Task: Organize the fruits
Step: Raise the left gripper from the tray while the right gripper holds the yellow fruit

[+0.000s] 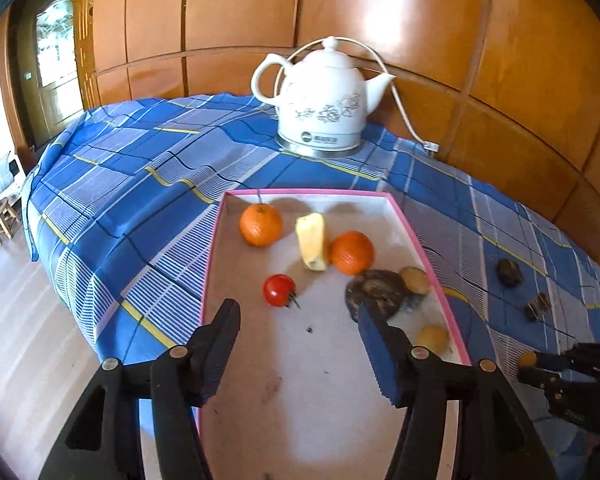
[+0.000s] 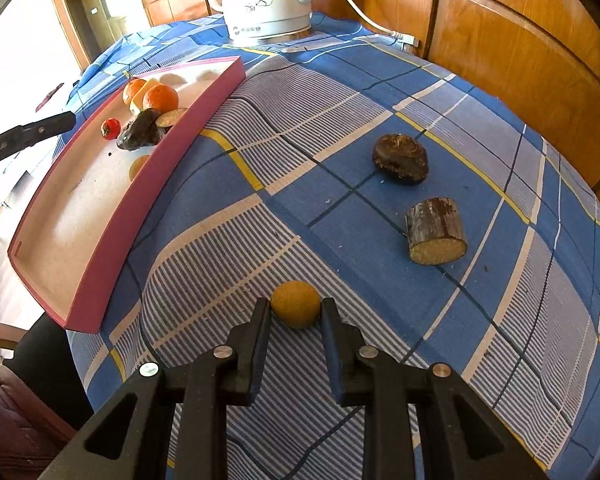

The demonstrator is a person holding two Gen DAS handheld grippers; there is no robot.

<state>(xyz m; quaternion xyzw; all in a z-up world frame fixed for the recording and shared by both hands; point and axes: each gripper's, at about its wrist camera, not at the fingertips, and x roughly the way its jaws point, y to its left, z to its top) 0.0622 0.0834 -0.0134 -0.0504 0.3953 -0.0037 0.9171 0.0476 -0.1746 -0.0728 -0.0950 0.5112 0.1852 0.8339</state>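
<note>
**Yellow fruit between the right fingers**

Black-fingered right gripper (image 2: 295, 312) brackets a small yellow round fruit (image 2: 295, 303) on the checked tablecloth (image 2: 380, 92), its fingers flanking and apparently touching it; whether they grip it I cannot tell. The pink tray (image 2: 168, 152) lies to its left, holding two oranges (image 1: 260, 225), a tomato (image 1: 279, 289) and other pieces. Left gripper (image 1: 300, 334) hangs wide apart and empty over the tray.

White kettle (image 1: 325, 96) upright on blue checked tablecloth (image 1: 140, 168), cord (image 1: 400, 100) trailing behind. Wood-panelled wall (image 1: 500, 60) beyond. Small stool (image 1: 2, 216) on floor.
</note>
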